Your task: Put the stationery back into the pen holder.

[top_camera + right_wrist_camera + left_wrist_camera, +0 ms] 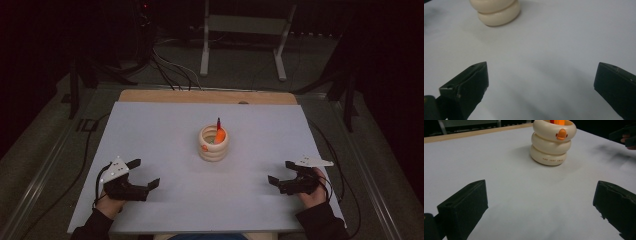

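Note:
A cream holder (213,144) shaped like three stacked rings stands upright at the middle of the white table (150,130). It holds an orange pen (219,134) and a thin red one. In the left gripper view the holder (552,142) shows a small orange duck-bill mark. My left gripper (144,173) rests near the front left edge, jaws wide apart, nothing between them. My right gripper (281,171) lies near the front right edge, also open and empty. The holder's base (499,13) appears at the top left of the right gripper view.
A wooden strip (207,96) runs along the table's far edge. Behind it stand a white metal frame (243,40) and several dark cables (170,70) on the floor. The other hand (627,138) shows at the top right of the left gripper view.

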### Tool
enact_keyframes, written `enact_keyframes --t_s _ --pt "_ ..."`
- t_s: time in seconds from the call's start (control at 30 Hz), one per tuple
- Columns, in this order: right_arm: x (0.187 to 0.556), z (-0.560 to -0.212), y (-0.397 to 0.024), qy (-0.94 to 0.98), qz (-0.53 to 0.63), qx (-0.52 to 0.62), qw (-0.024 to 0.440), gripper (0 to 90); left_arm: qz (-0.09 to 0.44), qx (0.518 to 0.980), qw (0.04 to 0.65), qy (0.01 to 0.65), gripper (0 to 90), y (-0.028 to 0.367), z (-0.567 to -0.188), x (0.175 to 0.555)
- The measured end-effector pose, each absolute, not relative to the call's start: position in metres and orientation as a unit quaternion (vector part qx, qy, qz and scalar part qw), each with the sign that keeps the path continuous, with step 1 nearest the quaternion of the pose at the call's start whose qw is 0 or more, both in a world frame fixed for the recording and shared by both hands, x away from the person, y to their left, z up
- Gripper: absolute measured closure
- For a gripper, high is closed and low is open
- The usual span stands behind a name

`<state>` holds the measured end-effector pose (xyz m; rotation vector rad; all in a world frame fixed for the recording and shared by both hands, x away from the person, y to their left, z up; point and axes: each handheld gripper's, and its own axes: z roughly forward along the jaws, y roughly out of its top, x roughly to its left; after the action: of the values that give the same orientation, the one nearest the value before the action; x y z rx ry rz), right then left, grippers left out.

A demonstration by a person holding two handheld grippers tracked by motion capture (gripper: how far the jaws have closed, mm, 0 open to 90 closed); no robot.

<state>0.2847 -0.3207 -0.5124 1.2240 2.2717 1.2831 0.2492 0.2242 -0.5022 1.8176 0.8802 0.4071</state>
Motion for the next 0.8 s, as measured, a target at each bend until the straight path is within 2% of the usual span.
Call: enact_keyframes --t_s 0.27,0.8 --pt "0.281 -0.517 -0.334 0.777 0.423 0.445 0.139 0.0 0.167 0.756 0.517 0.365 0.3 0.224 -0.502 0.249" --pt "0.287 -0.519 -0.327 0.781 0.433 0.429 0.137 0.0 0.166 0.759 0.514 0.363 0.3 0.222 -0.503 0.249"
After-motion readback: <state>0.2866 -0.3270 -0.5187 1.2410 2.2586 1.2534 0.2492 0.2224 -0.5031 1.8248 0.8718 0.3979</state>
